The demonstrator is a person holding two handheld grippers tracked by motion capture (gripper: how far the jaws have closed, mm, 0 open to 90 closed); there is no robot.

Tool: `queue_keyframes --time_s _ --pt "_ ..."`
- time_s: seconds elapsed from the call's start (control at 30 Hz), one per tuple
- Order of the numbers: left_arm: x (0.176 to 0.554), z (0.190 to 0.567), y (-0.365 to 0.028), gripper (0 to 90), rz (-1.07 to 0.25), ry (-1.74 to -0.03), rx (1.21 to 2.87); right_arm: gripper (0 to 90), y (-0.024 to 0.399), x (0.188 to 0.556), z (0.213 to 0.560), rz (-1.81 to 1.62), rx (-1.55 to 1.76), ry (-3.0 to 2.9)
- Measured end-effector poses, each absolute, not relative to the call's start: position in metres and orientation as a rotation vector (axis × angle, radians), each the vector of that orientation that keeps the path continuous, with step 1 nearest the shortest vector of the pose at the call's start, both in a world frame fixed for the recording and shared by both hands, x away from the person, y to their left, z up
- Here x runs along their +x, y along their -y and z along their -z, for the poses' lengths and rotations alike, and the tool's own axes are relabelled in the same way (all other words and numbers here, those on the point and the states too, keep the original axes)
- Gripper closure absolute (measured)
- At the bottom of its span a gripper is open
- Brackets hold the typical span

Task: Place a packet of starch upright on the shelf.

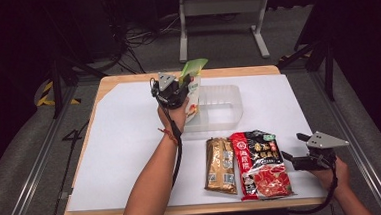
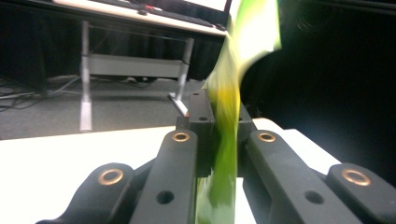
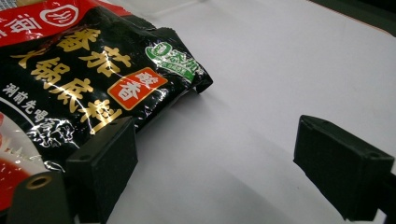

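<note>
My left gripper (image 1: 184,85) is shut on a green-and-white packet (image 1: 193,69) and holds it upright at the left end of a clear plastic rack (image 1: 223,105). In the left gripper view the blurred green packet (image 2: 229,93) stands pinched between my jaws (image 2: 223,116). A brown packet (image 1: 220,166) and a black-and-red packet (image 1: 259,166) lie flat side by side near the front edge. My right gripper (image 1: 292,147) rests open just right of the black-and-red packet (image 3: 79,79). Bare white sheet lies between its fingertips (image 3: 219,163).
A white sheet (image 1: 130,141) covers most of the wooden table (image 1: 185,210). Beyond the far edge stand a grey metal frame (image 1: 220,8) and loose cables on the dark floor. Metal rails run along both sides of the table.
</note>
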State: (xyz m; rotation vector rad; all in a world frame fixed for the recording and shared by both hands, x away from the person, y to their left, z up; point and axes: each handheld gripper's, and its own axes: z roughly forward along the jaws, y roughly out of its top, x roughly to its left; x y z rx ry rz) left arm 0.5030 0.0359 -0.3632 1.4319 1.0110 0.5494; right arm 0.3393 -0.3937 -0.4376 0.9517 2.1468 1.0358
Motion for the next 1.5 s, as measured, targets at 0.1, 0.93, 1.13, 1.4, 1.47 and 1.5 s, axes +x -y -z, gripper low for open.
queue_keyframes --time_s 0.1,0.93,1.13,1.4,1.47,1.5 --pt "0.499 0.365 -0.040 83.2 -0.526 -0.981 1.441 14.1 0.393 0.339 0.438 -1.033 0.955 -2.147" --pt "0.453 0.386 -0.089 63.9 -0.561 -0.732 1.827 14.0 0.393 0.339 0.438 -1.023 0.954 -2.153" --pt "0.448 0.391 -0.096 66.9 -0.551 -0.734 1.832 14.0 0.393 0.339 0.438 -1.023 0.955 -2.152" --pt "0.433 0.390 -0.105 60.6 -0.575 -0.661 1.870 13.8 0.394 0.339 0.438 -1.043 0.957 -2.142" --pt "0.424 0.388 -0.104 53.3 -0.582 -0.614 1.913 13.8 0.394 0.339 0.437 -1.040 0.961 -2.141" --pt "0.422 0.387 -0.104 48.2 -0.582 -0.605 1.924 13.8 0.394 0.339 0.438 -1.036 0.961 -2.142"
